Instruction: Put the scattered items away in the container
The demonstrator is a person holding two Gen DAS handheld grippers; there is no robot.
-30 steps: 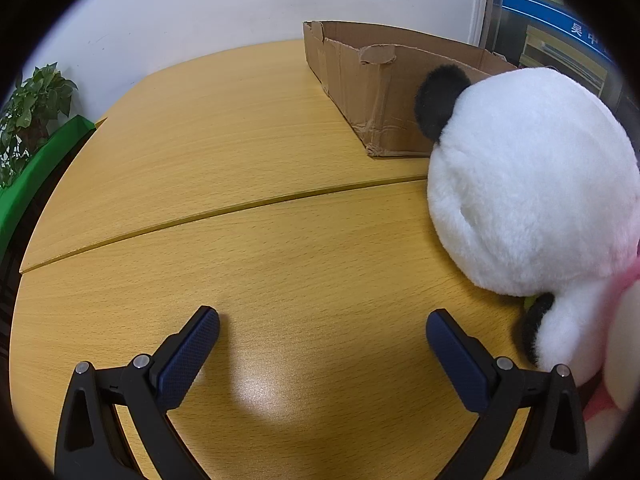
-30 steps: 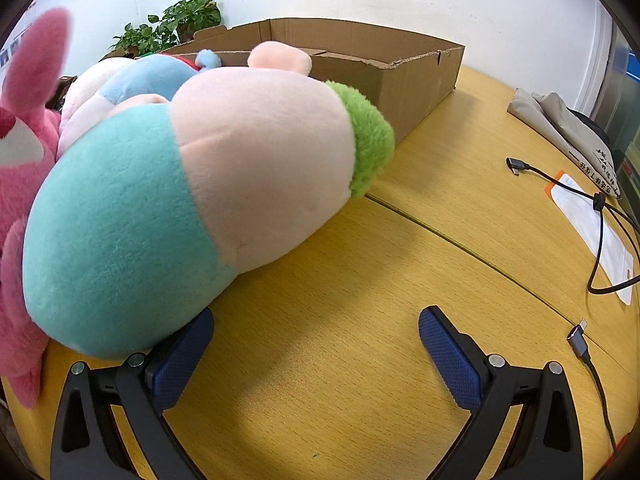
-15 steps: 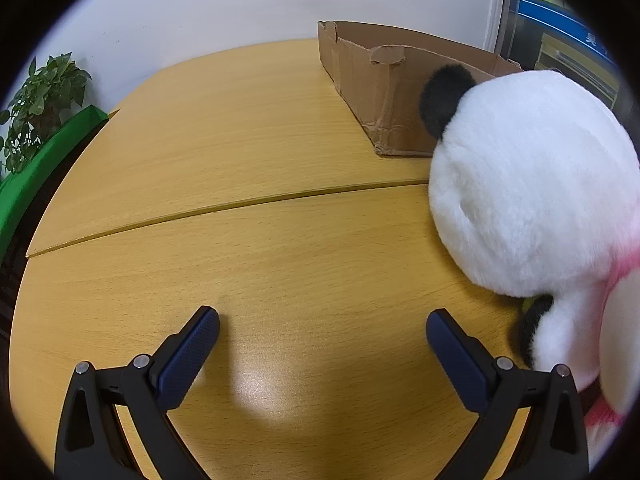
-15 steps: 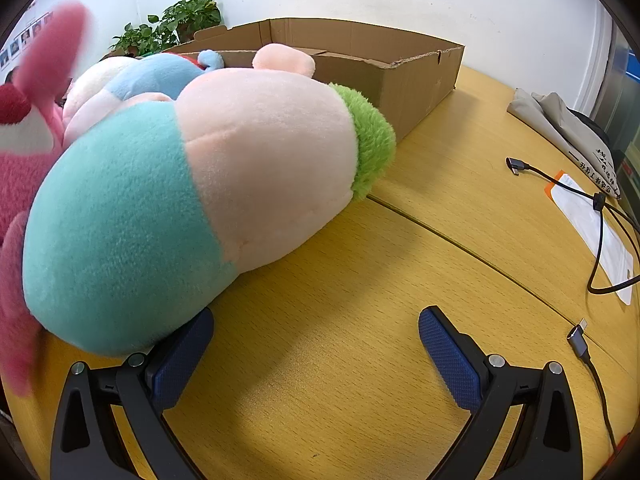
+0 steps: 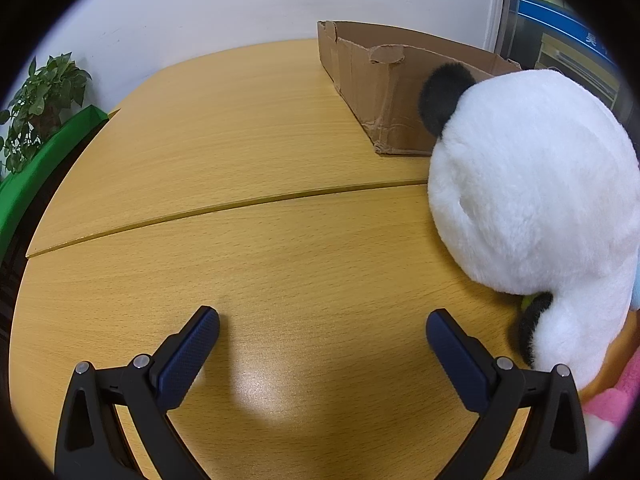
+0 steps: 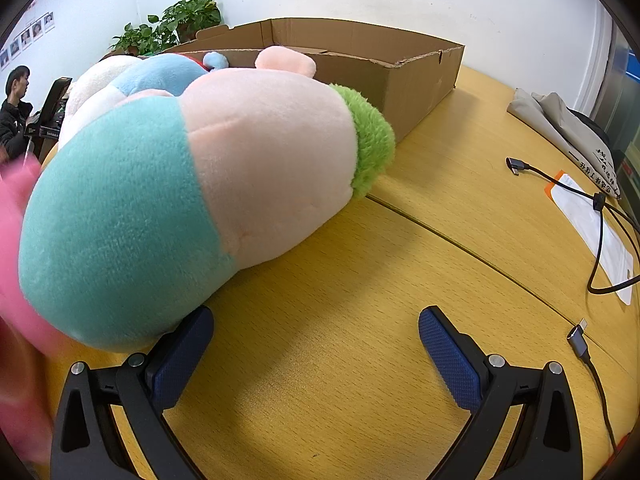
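A white panda plush [image 5: 528, 192] with black ears lies on the wooden table [image 5: 240, 152] at the right, in front of a low cardboard box [image 5: 384, 80]. My left gripper [image 5: 322, 336] is open and empty, left of the panda. A pink plush [image 5: 612, 396] shows at the lower right edge. In the right wrist view a large teal, peach and green plush [image 6: 192, 200] lies in front of the box [image 6: 400, 76]. My right gripper [image 6: 316, 340] is open and empty, its left finger [image 6: 184, 352] under the plush's teal end. A blurred pink plush [image 6: 20, 280] is at the left edge.
A blue and cream plush [image 6: 132, 76] lies behind the teal one. USB cables [image 6: 600, 208], a white packet [image 6: 596, 232] and a folded grey bag [image 6: 568, 128] lie at the table's right. Potted plants [image 5: 40, 100] and a green ledge stand past the left edge. A seated person [image 6: 16, 112] is far left.
The left view has shifted, so the box and panda sit further right. The pink plush in the right view has moved down and left, now blurred. Both grippers stay open.
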